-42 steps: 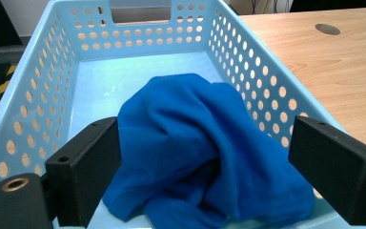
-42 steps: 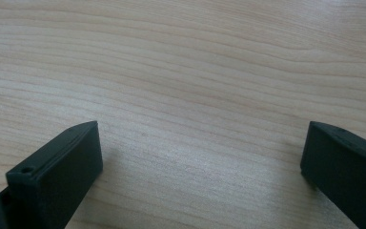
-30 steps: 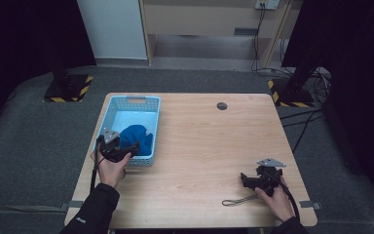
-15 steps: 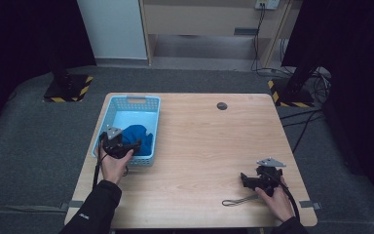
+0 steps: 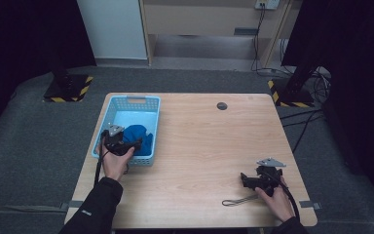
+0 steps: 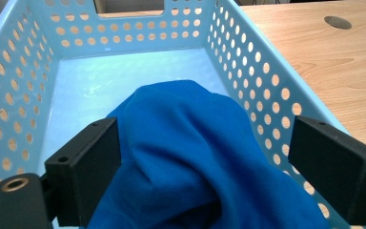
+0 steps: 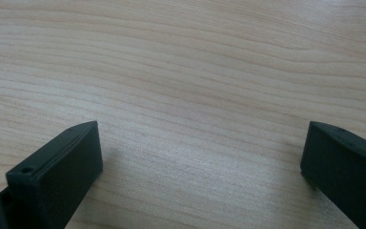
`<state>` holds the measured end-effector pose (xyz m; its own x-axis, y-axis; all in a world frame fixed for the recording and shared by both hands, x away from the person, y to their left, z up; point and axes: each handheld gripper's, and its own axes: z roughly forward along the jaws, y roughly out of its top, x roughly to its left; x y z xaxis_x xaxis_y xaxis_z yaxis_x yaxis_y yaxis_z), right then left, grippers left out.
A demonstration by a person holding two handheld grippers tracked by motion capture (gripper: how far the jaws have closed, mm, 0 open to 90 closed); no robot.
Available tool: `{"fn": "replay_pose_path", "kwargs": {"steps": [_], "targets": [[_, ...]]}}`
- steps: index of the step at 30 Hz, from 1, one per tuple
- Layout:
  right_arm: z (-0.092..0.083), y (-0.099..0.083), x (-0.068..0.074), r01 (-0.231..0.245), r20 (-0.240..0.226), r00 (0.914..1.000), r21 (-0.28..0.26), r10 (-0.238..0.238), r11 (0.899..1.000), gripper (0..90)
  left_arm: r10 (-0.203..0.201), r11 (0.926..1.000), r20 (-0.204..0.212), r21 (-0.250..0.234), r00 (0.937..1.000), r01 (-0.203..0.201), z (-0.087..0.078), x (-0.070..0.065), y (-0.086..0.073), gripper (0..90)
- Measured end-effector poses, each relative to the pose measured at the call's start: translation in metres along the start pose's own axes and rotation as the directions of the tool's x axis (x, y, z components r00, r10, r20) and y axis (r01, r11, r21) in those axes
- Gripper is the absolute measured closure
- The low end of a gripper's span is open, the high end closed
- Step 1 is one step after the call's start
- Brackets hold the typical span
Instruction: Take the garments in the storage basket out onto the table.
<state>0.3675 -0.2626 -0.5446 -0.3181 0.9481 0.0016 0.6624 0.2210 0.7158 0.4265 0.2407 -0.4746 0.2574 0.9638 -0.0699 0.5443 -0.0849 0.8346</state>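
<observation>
My left gripper (image 5: pixel 135 144) hangs over the near end of the basket (image 5: pixel 129 101), jaws spread wide either side of the blue cloth (image 6: pixel 195 157) heaped inside, clamping nothing. My right gripper (image 5: pixel 245 179) rests wide open and empty near the table's (image 5: pixel 209 146) near right corner.

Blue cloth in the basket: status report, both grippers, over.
Left gripper open, jaws astride the blue cloth in the basket. Right gripper open over bare table. Nothing in the way.
</observation>
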Motion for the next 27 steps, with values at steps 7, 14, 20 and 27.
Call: {"fn": "replay_pose_path", "kwargs": {"steps": [7, 14, 20, 27], "targets": [[0.000, 0.000, 0.000, 0.000, 0.000, 1.0000, 0.000, 0.000, 1.000, 0.4, -0.001, 0.9998, 0.003, 0.017, 1.0000, 0.001, 0.004, 0.000, 0.001, 9.8], [0.000, 0.000, 0.000, 0.000, 0.000, 1.0000, 0.000, 0.000, 1.000, 0.4, 0.000, 0.9986, 0.002, 0.053, 1.0000, 0.000, 0.012, 0.000, 0.001, 10.0], [0.000, 0.000, 0.000, 0.000, 0.000, 1.0000, 0.000, 0.000, 1.000, 0.4, 0.003, 0.9977, 0.004, 0.068, 1.0000, -0.003, 0.016, -0.001, 0.001, 10.0], [0.000, 0.000, 0.000, 0.000, 0.000, 1.0000, 0.000, 0.000, 1.000, 0.4, -0.001, 0.9954, 0.004, 0.095, 1.0000, 0.001, 0.022, 0.000, 0.000, 11.0]]}}
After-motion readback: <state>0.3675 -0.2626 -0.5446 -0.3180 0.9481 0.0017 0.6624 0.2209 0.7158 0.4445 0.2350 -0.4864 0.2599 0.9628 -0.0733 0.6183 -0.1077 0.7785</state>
